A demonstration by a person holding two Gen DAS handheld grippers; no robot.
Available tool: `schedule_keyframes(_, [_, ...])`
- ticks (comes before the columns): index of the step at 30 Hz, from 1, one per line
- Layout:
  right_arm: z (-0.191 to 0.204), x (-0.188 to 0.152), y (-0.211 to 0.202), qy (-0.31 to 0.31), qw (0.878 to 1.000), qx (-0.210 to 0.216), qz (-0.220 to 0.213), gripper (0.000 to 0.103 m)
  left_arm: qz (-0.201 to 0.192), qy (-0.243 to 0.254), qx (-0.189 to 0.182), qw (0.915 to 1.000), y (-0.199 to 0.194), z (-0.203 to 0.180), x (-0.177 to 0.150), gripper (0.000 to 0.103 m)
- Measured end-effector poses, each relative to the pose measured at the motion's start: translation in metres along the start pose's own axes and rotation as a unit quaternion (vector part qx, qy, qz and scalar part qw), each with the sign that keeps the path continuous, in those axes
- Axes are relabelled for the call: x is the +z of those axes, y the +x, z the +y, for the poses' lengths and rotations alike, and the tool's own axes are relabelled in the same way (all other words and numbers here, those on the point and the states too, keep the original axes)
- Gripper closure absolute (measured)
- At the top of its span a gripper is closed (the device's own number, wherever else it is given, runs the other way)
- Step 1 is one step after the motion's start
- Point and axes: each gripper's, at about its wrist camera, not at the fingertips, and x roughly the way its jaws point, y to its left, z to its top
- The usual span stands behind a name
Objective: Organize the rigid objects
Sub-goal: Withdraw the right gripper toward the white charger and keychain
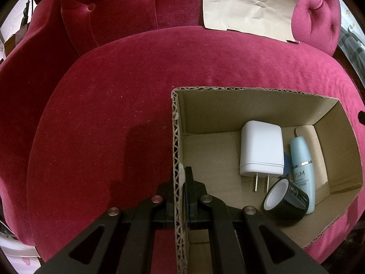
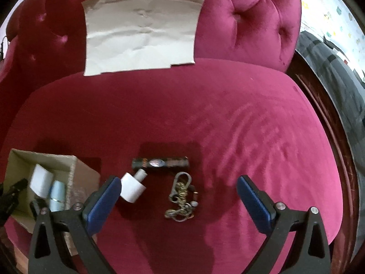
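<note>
My left gripper [image 1: 180, 182] is shut on the left wall of an open cardboard box [image 1: 175, 137] that sits on a red velvet seat. Inside the box lie a white plug adapter [image 1: 261, 150], a pale blue bottle [image 1: 302, 166] and a black tape roll [image 1: 286, 202]. My right gripper [image 2: 179, 186] hangs open above the seat cushion. Between and just beyond its blue pads [image 2: 105, 199] lie a metal keychain [image 2: 181, 199], a small white bottle [image 2: 133, 186] and a dark tube [image 2: 160, 162]. The box [image 2: 85, 174] shows at the lower left of the right wrist view.
A creased brown paper sheet [image 2: 141, 32] leans against the tufted backrest [image 2: 248, 22]. The seat's wooden rim [image 2: 328, 123] curves along the right, with a patterned floor beyond. The cushion [image 1: 102, 114] stretches bare to the left of the box.
</note>
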Motion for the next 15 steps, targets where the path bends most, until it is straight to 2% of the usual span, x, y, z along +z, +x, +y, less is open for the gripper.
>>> schedule_keyframes(15, [-0.019, -0.021, 0.053, 0.006, 0.998, -0.011, 0.065, 0.0, 0.0, 0.0, 0.0, 1.0, 0.0, 0.0, 0.0, 0.099])
